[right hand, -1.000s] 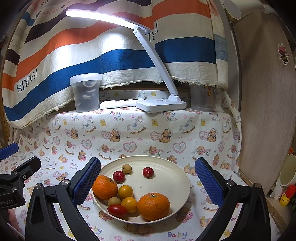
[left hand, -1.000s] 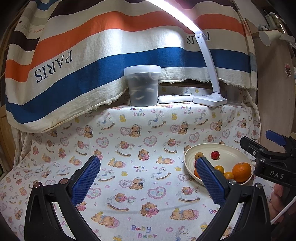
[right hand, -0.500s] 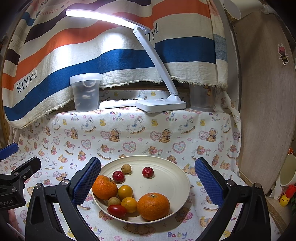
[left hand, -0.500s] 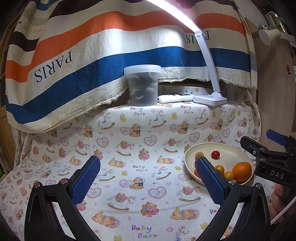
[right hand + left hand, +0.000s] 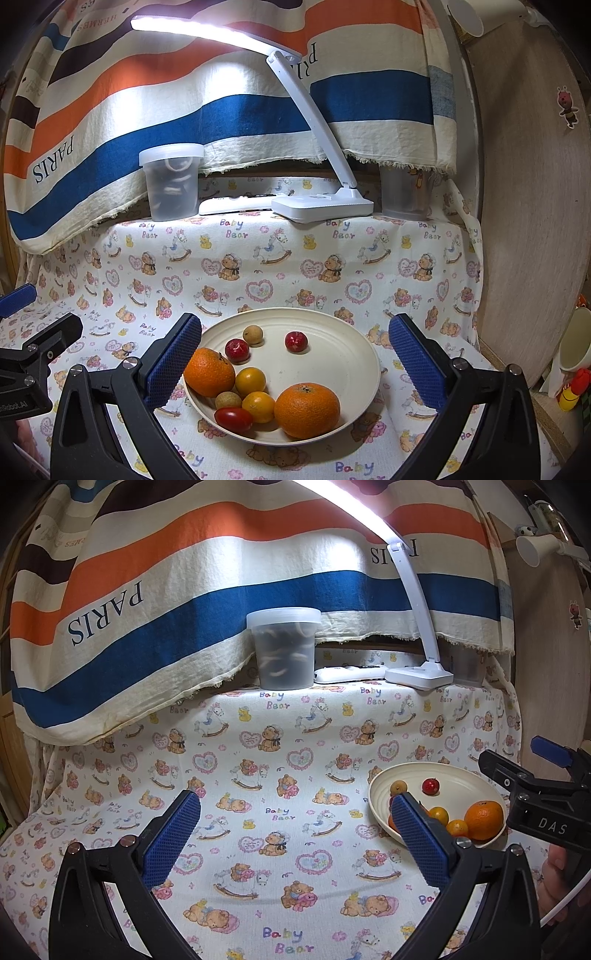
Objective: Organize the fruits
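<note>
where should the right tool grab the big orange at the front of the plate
Grip the front orange across its widest middle, coming down from above with the open right tool. It is round with its stem end up, so the sides give even contact. Its right side faces bare plate; a small yellow fruit crowds its left, so slip that finger in carefully.

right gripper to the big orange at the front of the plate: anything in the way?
Nothing visible. The right gripper is open, its fingers straddling the cream plate, and the front orange sits at the near rim with open space above it. The small yellow fruit touches its left side, so a close could nudge it.
</note>
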